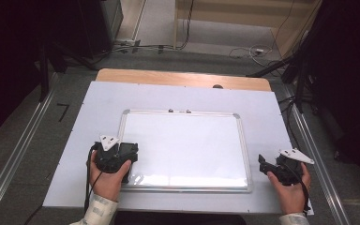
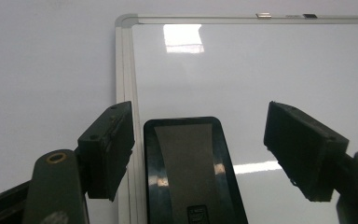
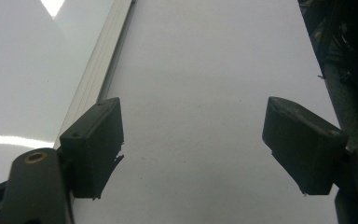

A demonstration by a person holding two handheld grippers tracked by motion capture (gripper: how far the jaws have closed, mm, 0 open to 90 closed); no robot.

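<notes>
Whiteboard (image 1: 187,140) lay flat on a white sheet (image 1: 75,154) covering the wooden table (image 1: 178,77), aluminium frame all round, surface blank and glossy. Two small clips sat on its far edge (image 1: 178,111).

Left gripper (image 1: 122,164) sat over the board's near-left corner. In the left gripper view (image 2: 198,149) its jaws stood wide apart, empty, straddling a black whiteboard eraser (image 2: 189,168) that lay on the board just inside the left frame rail (image 2: 123,70). Left jaw hung over the rail; right jaw well clear of the eraser's side. No contact seen between pads and eraser.

Right gripper (image 1: 274,166) rested on the sheet just right of the board's near-right corner. In the right gripper view (image 3: 193,149) jaws were likewise spread, nothing between them but bare sheet; board frame ran along the left jaw.

Judgement: step in hand looked like the approach to pick up the eraser with the left gripper; grasp not yet made. Next move would call for lowering and centring the jaws on the eraser's long sides, keeping the left pad off the rail, then closing.
</notes>
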